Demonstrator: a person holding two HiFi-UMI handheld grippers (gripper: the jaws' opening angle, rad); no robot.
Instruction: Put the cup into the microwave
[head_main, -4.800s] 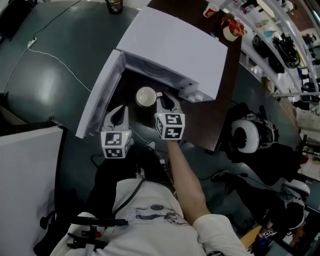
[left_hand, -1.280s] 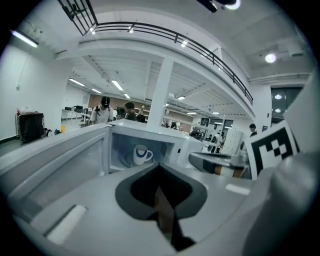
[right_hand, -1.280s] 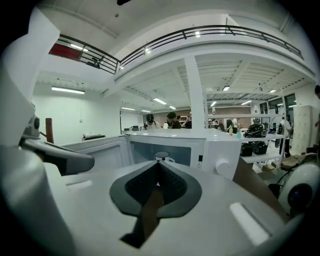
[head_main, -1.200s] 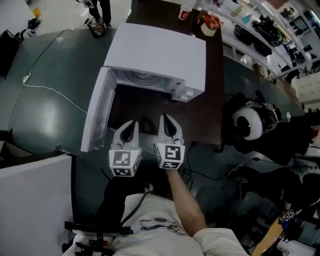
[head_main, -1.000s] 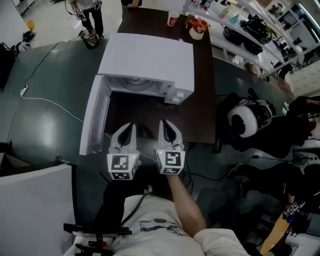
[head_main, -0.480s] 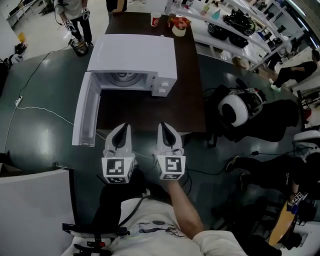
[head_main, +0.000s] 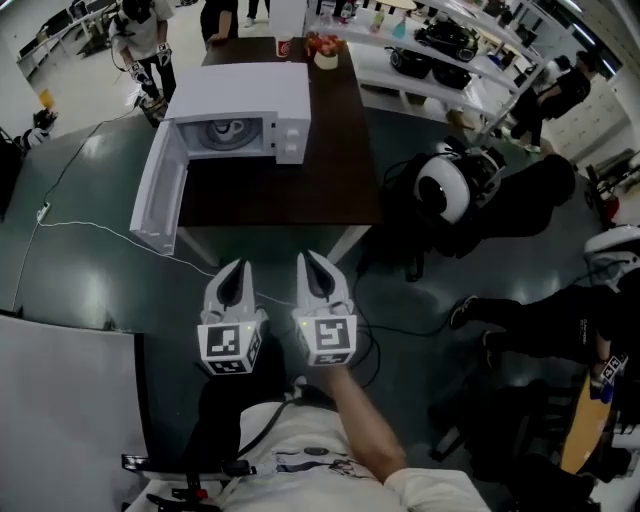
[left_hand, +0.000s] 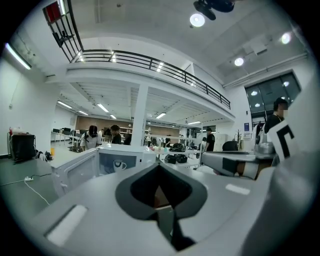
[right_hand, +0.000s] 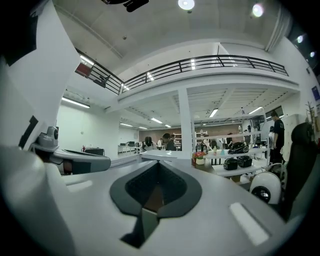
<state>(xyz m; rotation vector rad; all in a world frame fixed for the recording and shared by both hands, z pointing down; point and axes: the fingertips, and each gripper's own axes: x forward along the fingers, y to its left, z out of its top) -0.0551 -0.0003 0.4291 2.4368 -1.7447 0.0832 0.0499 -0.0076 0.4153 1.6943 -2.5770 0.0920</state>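
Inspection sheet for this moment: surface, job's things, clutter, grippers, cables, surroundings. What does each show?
Surface: dark brown wooden table, with bare wood in front of the oven.
Job's things: white microwave oven at the table's far left, its door swung open; a white handled cup stands inside.
Clutter: red-and-white paper cup and pale bowl of red items at the table's far end.
Grippers: left gripper and right gripper side by side over the floor, short of the table; jaws together, nothing held.
Cables: thin white cable across the dark floor, left.
Surroundings: standing people beyond the oven; shelves of gear on the right.
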